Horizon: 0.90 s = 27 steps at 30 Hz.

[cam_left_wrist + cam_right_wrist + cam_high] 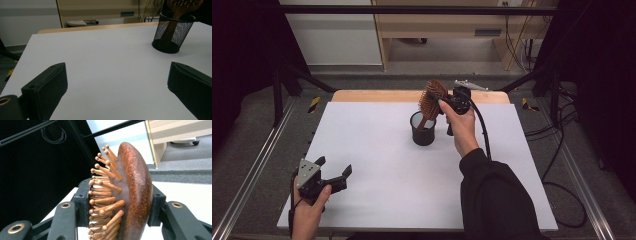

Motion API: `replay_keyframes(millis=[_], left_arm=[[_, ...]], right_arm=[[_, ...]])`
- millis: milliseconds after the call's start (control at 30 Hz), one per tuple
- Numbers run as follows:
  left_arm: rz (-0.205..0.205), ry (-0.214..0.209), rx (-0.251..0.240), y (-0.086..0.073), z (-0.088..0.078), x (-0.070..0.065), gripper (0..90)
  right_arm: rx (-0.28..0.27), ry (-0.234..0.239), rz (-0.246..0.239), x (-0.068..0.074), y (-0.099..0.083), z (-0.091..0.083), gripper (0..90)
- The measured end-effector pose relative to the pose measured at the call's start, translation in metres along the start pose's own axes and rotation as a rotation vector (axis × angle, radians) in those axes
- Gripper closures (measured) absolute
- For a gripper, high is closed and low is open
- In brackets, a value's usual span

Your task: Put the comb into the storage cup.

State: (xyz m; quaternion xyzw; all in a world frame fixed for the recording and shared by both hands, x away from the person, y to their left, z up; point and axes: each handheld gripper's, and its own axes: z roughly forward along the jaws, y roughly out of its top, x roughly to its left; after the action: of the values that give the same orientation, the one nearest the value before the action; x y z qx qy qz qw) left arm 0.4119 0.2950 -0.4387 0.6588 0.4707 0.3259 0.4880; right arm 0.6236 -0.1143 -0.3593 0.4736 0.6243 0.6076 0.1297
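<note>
Right gripper [443, 102] clamped on hairbrush [432, 98] head, directly above cup [422, 129]; handle points down into cup. Left gripper [333, 168] wide open, empty, well apart from cup.

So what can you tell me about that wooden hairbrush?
The hairbrush looks like reddish-brown wood, with an oval, domed back and rows of wooden pins tipped with small round knobs. It stands roughly upright, head up, its handle reaching down into the black mesh cup on the white table. The right tool is shut on the head, one pad against the pins, the other against the smooth back.
</note>
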Motion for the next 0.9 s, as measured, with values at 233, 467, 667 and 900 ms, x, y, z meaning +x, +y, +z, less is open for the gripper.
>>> replay_keyframes(millis=[233,467,667,900], left_arm=[[0.002,-0.003,0.001,0.000,0.000,0.000,3.1],[0.000,-0.001,0.001,0.000,0.000,0.000,3.1],[0.000,-0.004,0.002,0.000,0.000,0.000,3.1],[0.002,-0.007,0.004,0.000,0.001,0.000,3.2]], right_arm=[[0.003,-0.001,0.008,-0.003,0.000,0.000,49.1],[0.010,-0.008,0.021,-0.009,0.001,0.000,48.0],[0.020,-0.020,0.023,-0.014,0.001,-0.002,46.8],[0.025,-0.026,0.033,-0.018,0.001,-0.003,45.5]])
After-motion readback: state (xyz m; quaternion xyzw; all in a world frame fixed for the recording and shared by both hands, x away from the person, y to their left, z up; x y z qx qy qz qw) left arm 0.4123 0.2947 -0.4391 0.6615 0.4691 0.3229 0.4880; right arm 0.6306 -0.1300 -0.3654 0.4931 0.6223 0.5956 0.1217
